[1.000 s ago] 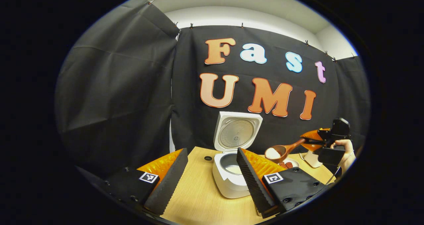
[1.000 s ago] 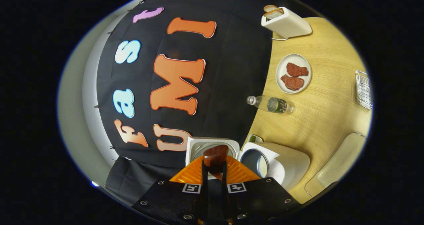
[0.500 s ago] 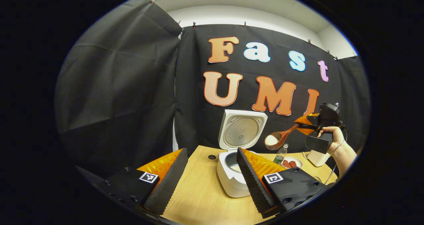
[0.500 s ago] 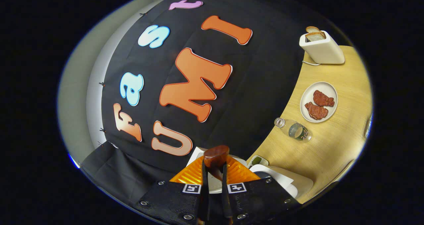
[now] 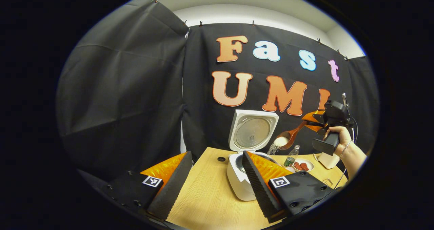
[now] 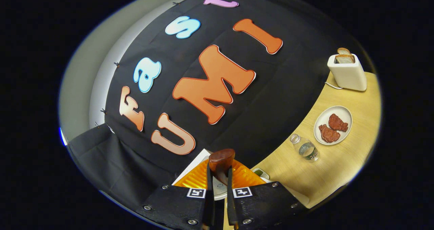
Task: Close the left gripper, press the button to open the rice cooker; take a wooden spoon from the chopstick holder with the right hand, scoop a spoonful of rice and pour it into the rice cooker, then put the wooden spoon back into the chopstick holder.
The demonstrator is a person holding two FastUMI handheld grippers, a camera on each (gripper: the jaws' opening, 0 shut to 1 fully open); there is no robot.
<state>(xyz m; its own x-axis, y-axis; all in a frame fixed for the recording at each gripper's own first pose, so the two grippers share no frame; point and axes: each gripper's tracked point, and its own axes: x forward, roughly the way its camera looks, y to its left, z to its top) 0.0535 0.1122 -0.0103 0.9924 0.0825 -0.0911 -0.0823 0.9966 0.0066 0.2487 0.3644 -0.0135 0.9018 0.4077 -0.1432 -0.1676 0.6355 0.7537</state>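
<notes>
My right gripper is clamped on the handle of the brown wooden spoon, which tilts above the open white rice cooker on the pale wooden counter while white rice spills toward the pot. My left gripper hangs wide open and holds nothing, just in front of the cooker. I judge the risk is grains missing the rim if I tip too fast or drift sideways, since the spoon bowl sits off to one edge. The left gripper view gives me the falling rice and the raised lid; the right gripper view gives the white toaster, the plate of reddish meat and the clear bottle
</notes>
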